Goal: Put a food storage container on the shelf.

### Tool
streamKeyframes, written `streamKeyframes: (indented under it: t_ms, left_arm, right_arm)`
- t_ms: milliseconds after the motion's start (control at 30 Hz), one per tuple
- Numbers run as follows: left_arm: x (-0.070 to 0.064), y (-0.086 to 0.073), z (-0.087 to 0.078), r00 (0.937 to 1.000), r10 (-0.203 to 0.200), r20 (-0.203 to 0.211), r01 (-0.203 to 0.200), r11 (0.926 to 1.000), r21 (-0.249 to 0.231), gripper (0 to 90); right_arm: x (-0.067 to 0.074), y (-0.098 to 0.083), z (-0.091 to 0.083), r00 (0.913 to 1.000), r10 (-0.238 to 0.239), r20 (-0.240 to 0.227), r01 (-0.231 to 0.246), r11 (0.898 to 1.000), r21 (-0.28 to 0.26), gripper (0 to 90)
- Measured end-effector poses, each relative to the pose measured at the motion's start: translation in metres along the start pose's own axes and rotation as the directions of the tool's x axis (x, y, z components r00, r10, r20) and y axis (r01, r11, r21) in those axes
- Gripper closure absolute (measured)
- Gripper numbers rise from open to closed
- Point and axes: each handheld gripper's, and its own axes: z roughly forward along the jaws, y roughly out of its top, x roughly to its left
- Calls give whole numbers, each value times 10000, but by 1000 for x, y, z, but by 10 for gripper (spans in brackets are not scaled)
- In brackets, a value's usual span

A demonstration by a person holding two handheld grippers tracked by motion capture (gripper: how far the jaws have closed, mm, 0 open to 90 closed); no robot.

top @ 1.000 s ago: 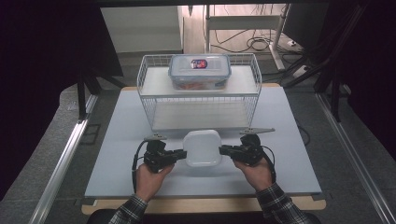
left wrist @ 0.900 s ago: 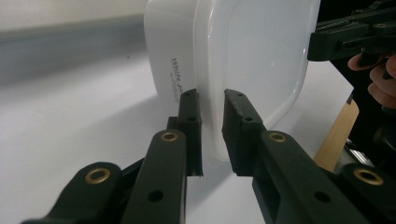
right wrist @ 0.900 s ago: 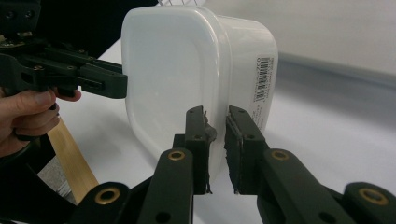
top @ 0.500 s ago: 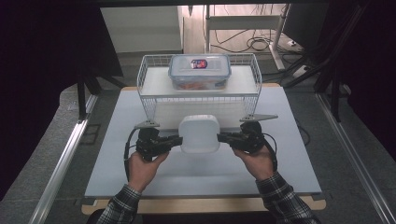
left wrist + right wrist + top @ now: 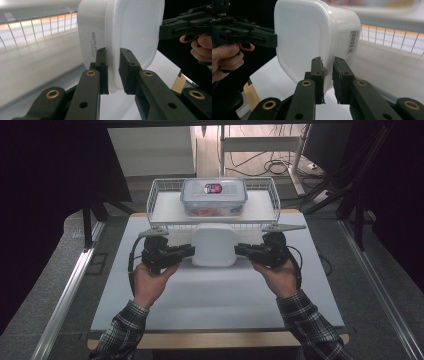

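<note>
The left gripper [image 5: 186, 251] and right gripper [image 5: 242, 250] each pinch the rim of the white box [image 5: 215, 245] from opposite sides, jaws nearly closed on it. A second ago the box sat on the table [image 5: 210, 295] near its middle; now it hangs clear of the surface, higher and closer to the wire basket [image 5: 165, 205] at the far edge. In the gripper views it hangs in front of the basket's wire wall. A clear lidded tub [image 5: 214, 196] sits in the basket, unmoved.
</note>
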Motion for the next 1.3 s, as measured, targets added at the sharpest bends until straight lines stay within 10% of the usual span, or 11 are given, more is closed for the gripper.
streamKeyframes:
  t_ms: [867,1300]
  left_arm:
    - [-2,95,-21,9909,1178,-657,-1239,9873,-991,787]
    - [10,124,-13,9926,814,-899,-900,9913,-957,786]
  right_arm:
    - [9,100,-21,9910,-1079,793,1164,9869,-1114,789]
    - [-3,133,-9,9894,-902,1135,1037,9875,-1188,779]
